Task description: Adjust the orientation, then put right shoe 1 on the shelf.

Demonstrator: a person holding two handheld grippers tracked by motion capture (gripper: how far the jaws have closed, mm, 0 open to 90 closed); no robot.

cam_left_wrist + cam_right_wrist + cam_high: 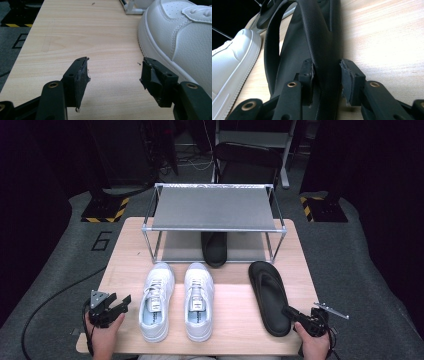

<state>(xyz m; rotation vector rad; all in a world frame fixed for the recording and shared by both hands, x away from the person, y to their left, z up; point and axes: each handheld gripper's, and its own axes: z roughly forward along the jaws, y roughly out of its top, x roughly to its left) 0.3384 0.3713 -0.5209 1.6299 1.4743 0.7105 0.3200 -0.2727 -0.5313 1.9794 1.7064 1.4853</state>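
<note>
A black flip-flop point(269, 290) lies on the right of the wooden table point(235, 295), heel toward me. My right gripper point(289, 312) has the heel's right rim between its jaws. In the right gripper view both pads sit against the flip-flop point(322, 32), one on the footbed and one on the outer side, so the right gripper point(327, 72) is shut on it. A pair of white sneakers point(156, 302) point(198, 300) stands at the middle left. My left gripper point(122, 302) rests open just left of them, and its own view has the left gripper point(115, 72) empty beside the sneaker point(180, 32).
A metal two-tier shoe rack point(215, 207) stands at the back of the table. A second black flip-flop point(214, 249) lies on its lower level, poking out the front. A dark chair point(247, 162) stands behind the rack. Bare wood lies between the sneakers and the flip-flop.
</note>
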